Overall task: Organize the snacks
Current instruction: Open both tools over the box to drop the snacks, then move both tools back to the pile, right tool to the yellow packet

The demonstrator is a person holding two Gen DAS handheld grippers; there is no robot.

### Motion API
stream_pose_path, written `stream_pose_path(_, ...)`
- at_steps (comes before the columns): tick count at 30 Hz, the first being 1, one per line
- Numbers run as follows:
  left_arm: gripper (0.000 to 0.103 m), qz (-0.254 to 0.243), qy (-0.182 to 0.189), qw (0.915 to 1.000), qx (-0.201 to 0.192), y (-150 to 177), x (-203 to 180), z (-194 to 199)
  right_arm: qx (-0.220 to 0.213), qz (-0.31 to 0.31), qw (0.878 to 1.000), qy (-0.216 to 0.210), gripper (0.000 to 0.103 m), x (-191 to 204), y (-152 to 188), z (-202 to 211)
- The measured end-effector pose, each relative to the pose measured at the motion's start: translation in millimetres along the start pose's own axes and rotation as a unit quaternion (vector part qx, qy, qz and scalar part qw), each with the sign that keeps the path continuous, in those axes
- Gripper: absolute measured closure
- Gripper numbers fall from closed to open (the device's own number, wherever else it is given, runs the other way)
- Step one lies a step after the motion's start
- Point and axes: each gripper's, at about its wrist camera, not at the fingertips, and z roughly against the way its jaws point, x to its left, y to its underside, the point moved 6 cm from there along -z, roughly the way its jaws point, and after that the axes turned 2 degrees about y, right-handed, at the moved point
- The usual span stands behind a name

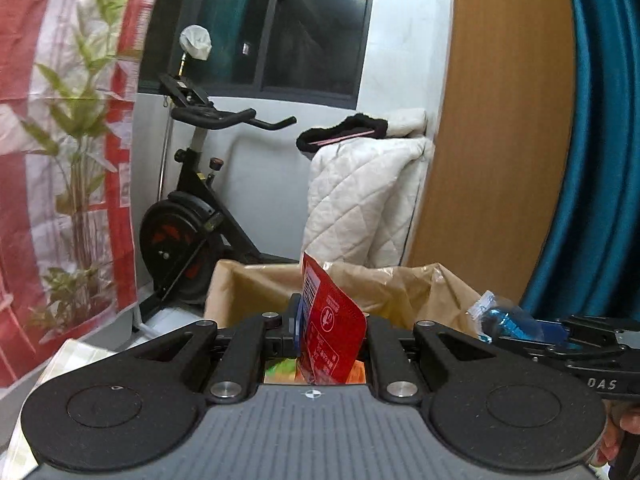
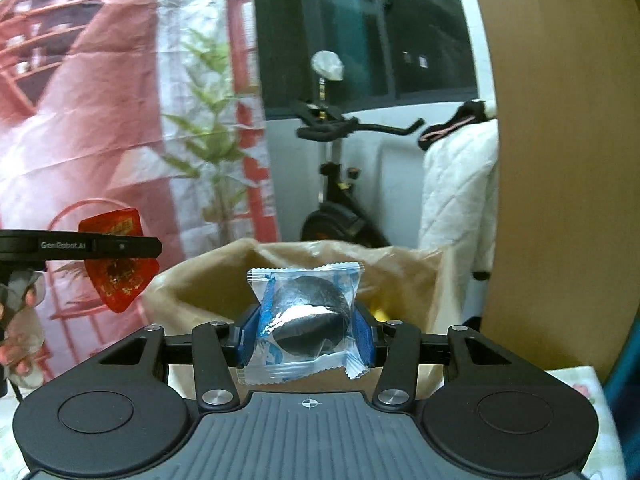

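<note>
Snacks fill both of my jaws. The left gripper (image 1: 332, 336) is closed on a red snack packet (image 1: 332, 332), pinched edge-on so it stands upright between the pads, its top corner tilting toward 11 o'clock. In the right wrist view the same packet (image 2: 116, 260) shows at 9 o'clock, clamped in the left gripper (image 2: 120, 246), with my left hand (image 2: 18, 320) behind it.

The right gripper (image 2: 306, 330) is closed on a clear-and-blue wrapped cookie (image 2: 306, 320), a dark round biscuit showing through the film, its flat face turned to the camera and the blue fingers (image 2: 246, 336) pressing its two sides. From the left wrist view that cookie (image 1: 500, 320) sits at 3 o'clock, sticking out of the right gripper (image 1: 532, 334).

Straight ahead at 12 o'clock, just beyond both snacks, stands a box lined with a brown plastic bag (image 1: 384, 284), mouth open; something yellow shows inside it at the right. The desk (image 2: 580, 388) carries a pale patterned cloth.

Farther back, an exercise bike (image 1: 192, 208) stands at 11 o'clock, a white quilted blanket (image 1: 360, 200) beside it, and a red-and-white printed sheet (image 1: 60, 120) hangs at 9 o'clock.
</note>
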Motion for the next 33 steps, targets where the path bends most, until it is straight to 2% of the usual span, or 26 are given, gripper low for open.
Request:
stream_pose_path(4,0.086,-0.002,0.015,0.9995,0.028,0,-5,-34,0.031,-0.020,0.999,0.028,0.057,-12,4,-30)
stream_pose_path(6,0.069,-0.005,0.011,0.9988,0.047,7,-7,-44,0.034,-0.029,0.998,0.037,0.056,-14,11,-34)
stream_pose_path(7,0.055,-0.004,0.009,0.9987,0.050,10,-6,-44,0.032,-0.036,0.998,0.035,0.054,-15,12,-33)
stream_pose_path(8,0.049,0.001,0.010,0.9988,0.047,13,-3,-43,0.030,-0.042,0.998,0.032,0.051,-15,17,-30)
stream_pose_path(11,0.049,0.017,0.013,0.9987,0.046,19,7,-33,0.024,-0.042,0.999,0.021,0.049,-15,22,-17)
stream_pose_path(17,0.048,0.015,0.005,0.9993,0.034,17,20,-8,0.013,-0.047,0.999,-0.001,0.049,-12,32,19)
stream_pose_path(21,0.048,0.025,0.010,0.9992,0.030,24,23,15,0.013,-0.042,0.999,-0.002,0.049,-13,52,45)
stream_pose_path(29,0.048,0.038,-0.014,0.9980,0.049,73,38,43,0.074,-0.029,0.997,0.019,0.050,-18,121,46)
stream_pose_path(33,0.048,0.047,-0.030,0.9951,0.082,105,48,41,0.107,-0.017,0.994,0.021,0.055,-15,154,28)
